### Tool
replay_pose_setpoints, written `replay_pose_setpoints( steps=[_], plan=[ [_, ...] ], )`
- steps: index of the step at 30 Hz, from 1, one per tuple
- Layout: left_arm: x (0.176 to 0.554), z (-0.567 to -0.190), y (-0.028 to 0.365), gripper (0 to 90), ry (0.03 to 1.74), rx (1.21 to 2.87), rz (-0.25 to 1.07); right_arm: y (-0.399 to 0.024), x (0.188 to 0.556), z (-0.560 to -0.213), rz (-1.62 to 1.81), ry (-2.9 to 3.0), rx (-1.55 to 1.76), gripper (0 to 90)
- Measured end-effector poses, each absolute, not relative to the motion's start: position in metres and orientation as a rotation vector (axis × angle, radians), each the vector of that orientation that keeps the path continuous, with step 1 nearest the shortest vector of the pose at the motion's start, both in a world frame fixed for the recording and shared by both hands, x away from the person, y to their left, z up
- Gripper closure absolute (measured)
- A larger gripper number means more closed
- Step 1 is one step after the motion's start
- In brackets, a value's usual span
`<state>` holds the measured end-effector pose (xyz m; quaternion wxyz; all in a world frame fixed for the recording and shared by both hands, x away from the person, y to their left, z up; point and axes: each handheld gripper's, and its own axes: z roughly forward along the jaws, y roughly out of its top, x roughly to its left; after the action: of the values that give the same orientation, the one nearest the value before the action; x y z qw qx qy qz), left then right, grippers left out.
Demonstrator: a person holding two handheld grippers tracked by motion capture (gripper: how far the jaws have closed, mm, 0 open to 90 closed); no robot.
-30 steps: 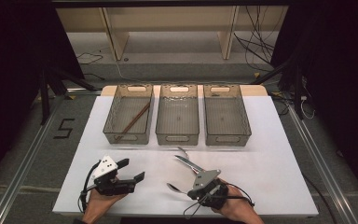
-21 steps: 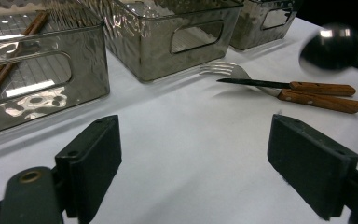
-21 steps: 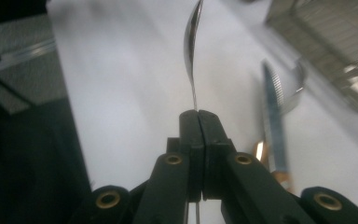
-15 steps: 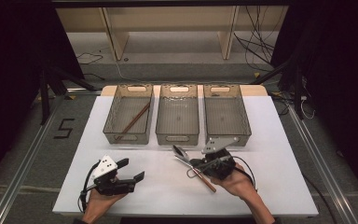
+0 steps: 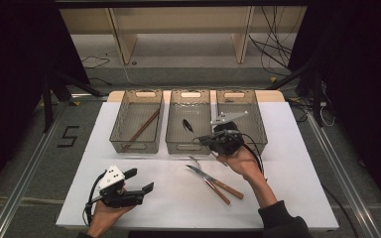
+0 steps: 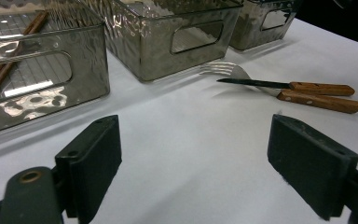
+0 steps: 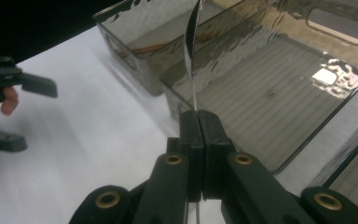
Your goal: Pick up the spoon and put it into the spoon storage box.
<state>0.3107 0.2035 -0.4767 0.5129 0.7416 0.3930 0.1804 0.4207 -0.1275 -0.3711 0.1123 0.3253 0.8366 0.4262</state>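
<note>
My right gripper hangs over the front right of the middle clear bin, shut on the handle of a metal spoon. The spoon's bowl sticks out over that bin. In the right gripper view the spoon stands edge-on, rising from the shut right gripper. A wooden-handled fork and knife lie crossed on the white table in front of the bins. My left gripper rests low at the front left, open and empty. The left gripper view looks between its open jaws at the fork and knife.
Three clear bins stand in a row at the back of the white mat. The left bin holds wooden chopsticks. The right bin sits behind my right hand. Dark floor and rails border the table edges.
My right gripper has risen from the front of the table and moved back toward the middle bin, carrying the spoon. The left gripper has stayed put.
</note>
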Motion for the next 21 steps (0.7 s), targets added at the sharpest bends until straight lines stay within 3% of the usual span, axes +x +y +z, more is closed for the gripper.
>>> replay_pose_setpoints(
  steps=[21],
  plan=[
    [0.31, -0.476, 0.203, 17.1, 0.94, 1.776, 0.43, -0.105, 0.495, -0.366, 1.189, 2.403, 1.14, 90.0]
  ],
)
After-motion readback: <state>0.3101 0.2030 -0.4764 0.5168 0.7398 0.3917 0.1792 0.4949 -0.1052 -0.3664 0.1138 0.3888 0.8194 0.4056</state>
